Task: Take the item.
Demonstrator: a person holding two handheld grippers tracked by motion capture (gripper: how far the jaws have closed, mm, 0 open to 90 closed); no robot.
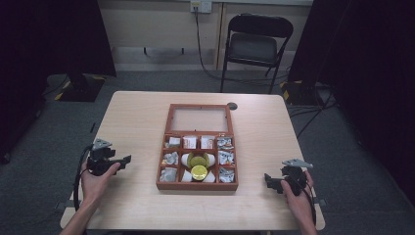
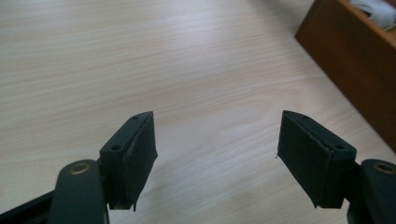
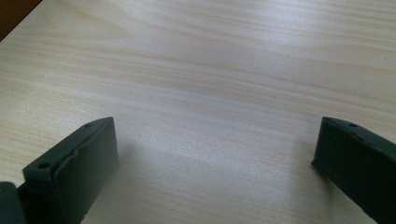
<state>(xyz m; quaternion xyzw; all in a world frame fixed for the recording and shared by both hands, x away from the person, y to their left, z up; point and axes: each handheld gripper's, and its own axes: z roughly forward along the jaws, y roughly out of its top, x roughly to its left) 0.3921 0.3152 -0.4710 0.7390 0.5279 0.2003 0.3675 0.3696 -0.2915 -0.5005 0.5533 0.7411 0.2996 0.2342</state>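
A wooden compartment box (image 1: pixel 197 185) with its glass lid laid open lies at the middle of the table. It holds wrapped packets, white capsules and two yellow-green round pieces (image 1: pixel 198 171). My left gripper (image 1: pixel 128 159) is held left of the box, pointing toward it. In the left gripper view (image 2: pixel 215 140) its jaws stand apart over bare wood with nothing between them, and the box wall (image 2: pixel 355 70) shows at the upper right. My right gripper (image 1: pixel 267 180) rests right of the box near the front edge. Its jaws (image 3: pixel 215 158) are spread wide and empty.
The pale wooden table (image 1: pixel 137 117) has bare room on both sides of the box. A small dark round thing (image 1: pixel 232 105) lies near the far edge. A black folding chair (image 1: pixel 254 44) stands beyond the table, with cables on the floor.
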